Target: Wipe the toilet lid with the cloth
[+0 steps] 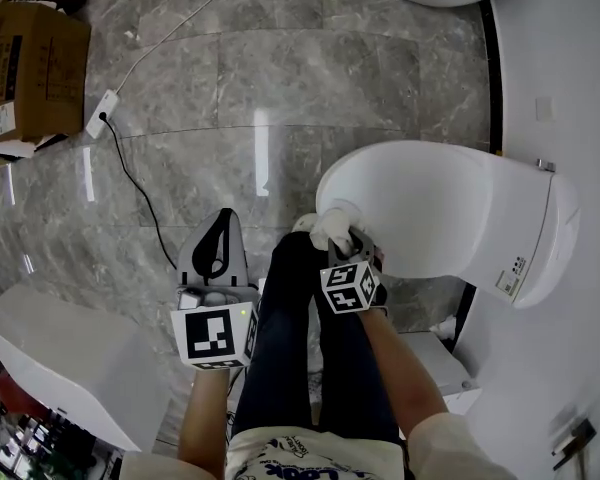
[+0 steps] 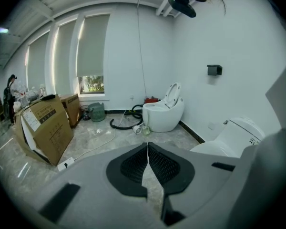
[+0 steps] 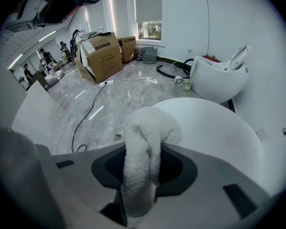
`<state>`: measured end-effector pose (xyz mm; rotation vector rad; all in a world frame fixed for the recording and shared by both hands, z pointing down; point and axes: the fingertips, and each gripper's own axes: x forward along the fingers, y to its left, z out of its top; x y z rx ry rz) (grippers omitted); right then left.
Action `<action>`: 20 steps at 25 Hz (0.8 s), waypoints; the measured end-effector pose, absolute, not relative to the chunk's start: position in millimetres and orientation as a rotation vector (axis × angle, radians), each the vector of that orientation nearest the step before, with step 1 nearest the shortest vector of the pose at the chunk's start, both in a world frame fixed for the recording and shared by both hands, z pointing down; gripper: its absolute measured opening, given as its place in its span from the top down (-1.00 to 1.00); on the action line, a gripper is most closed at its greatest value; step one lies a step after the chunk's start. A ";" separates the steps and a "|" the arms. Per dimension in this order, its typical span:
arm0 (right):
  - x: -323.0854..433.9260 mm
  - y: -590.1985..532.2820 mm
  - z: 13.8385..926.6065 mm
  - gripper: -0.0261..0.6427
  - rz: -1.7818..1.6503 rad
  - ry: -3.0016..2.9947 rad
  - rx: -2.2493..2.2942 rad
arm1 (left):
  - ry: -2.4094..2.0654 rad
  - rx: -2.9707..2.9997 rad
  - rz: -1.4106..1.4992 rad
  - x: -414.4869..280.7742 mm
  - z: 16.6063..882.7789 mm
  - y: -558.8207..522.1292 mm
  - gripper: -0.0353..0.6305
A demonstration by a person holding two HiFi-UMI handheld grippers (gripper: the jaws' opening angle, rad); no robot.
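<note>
At front edge of toilet lid [image 3: 219, 137]: cloth [image 3: 144, 142] clamped between right gripper [image 3: 142, 178] jaws, bunched end resting on lid. Left gripper [image 2: 148, 162] jaws together, empty, off lid.

White cloth [image 3: 144, 147] and white toilet lid [image 1: 420, 203]; grey veined marble floor [image 1: 280, 78]; brown cardboard box [image 1: 30, 63] at ten o'clock; dark blue trousers [image 1: 298, 353]; white wall [image 1: 570, 68].

Two grippers held low, side by side.
Left gripper [image 1: 217, 248]: jaws together, nothing between them. Right gripper [image 1: 348, 250]: jaws clamped on the cloth [image 3: 142, 147].
</note>
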<state>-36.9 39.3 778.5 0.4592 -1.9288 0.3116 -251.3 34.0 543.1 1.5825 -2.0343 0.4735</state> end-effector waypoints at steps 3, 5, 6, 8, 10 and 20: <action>-45.4 39.5 779.6 0.55 0.301 -1.930 0.443 | -2.045 1.568 0.469 -254.3 543.3 39.1 0.86; -50.0 39.5 779.7 0.55 0.305 -1.928 0.444 | -2.050 1.561 0.469 -257.0 542.7 41.9 0.86; -51.9 39.6 779.6 0.55 0.305 -1.925 0.443 | -2.054 1.557 0.469 -258.3 542.2 43.2 0.85; -55.1 39.0 778.4 0.55 0.307 -1.923 0.445 | -2.062 1.547 0.469 -261.0 541.1 45.2 0.86; -59.7 36.5 774.0 0.55 0.324 -1.937 0.450 | -2.074 1.541 0.466 -264.0 538.2 44.8 0.86; -92.1 -11.5 648.5 0.54 0.328 -2.179 0.597 | -2.142 1.587 0.383 -271.7 468.1 14.6 0.86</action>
